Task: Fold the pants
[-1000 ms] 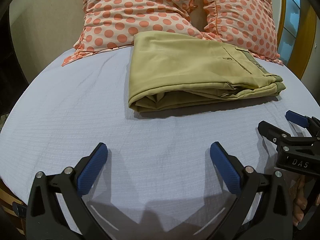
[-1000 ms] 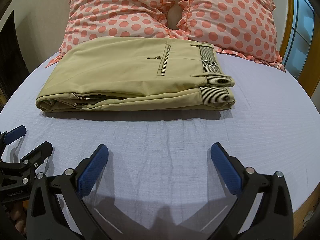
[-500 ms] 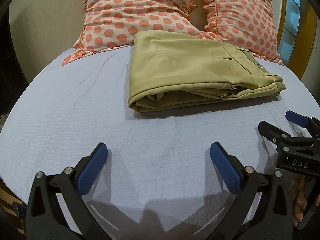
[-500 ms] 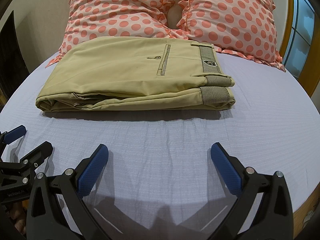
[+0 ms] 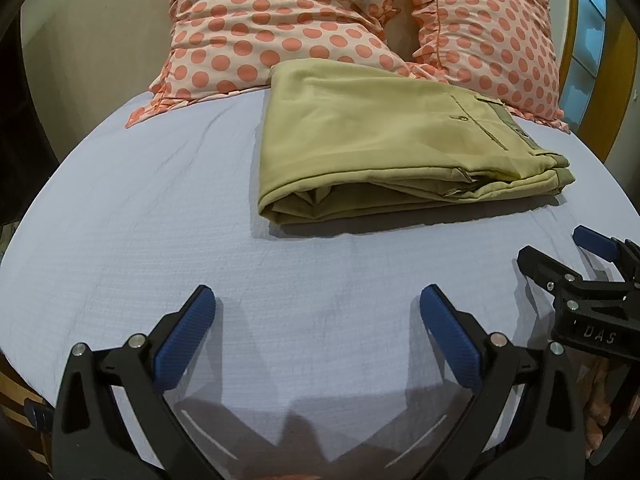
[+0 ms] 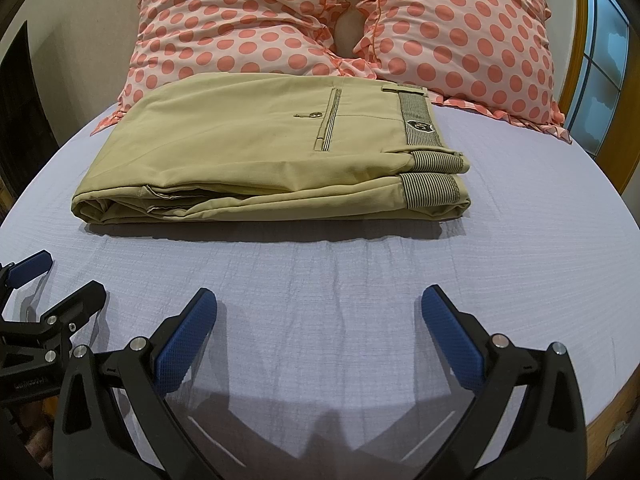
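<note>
The khaki pants (image 5: 380, 148) lie folded into a flat rectangular stack on the pale blue bed sheet (image 5: 160, 208), with the striped waistband to the right; they also show in the right wrist view (image 6: 260, 152). My left gripper (image 5: 316, 308) is open and empty, hovering over bare sheet in front of the pants. My right gripper (image 6: 318, 308) is open and empty too, in front of the pants. Each gripper appears at the other view's edge: the right gripper (image 5: 560, 256) and the left gripper (image 6: 60, 280).
Two pink polka-dot pillows (image 6: 248, 24) (image 6: 468, 32) stand behind the pants at the head of the bed. A window with a wooden frame (image 6: 600, 60) is at the right. The bed's near edge (image 6: 612, 412) shows at the lower right.
</note>
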Tool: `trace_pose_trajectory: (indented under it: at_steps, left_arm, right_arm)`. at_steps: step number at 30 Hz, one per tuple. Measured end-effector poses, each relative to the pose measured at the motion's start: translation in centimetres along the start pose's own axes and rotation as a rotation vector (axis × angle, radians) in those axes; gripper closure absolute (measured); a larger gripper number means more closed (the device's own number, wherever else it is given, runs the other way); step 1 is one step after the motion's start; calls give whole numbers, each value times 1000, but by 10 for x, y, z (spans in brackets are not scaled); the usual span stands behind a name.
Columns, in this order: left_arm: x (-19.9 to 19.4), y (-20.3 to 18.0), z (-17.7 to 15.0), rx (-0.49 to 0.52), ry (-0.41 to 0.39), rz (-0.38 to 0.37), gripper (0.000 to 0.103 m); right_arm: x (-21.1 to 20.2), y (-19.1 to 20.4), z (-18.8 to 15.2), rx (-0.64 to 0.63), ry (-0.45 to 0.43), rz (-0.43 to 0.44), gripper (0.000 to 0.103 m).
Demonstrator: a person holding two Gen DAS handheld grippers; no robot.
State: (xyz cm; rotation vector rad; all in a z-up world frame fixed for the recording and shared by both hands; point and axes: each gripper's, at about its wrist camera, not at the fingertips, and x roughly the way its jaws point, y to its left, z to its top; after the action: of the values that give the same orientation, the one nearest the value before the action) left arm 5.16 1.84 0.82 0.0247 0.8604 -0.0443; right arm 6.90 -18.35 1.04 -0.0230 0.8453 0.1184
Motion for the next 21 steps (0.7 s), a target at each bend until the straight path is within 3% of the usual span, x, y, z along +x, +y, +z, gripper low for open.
trace_pose_trajectory:
  at_steps: [21]
  left_arm:
    - [2, -3, 2, -6, 20, 8, 2]
  right_arm:
    - [0, -1, 0, -1, 0, 1, 1]
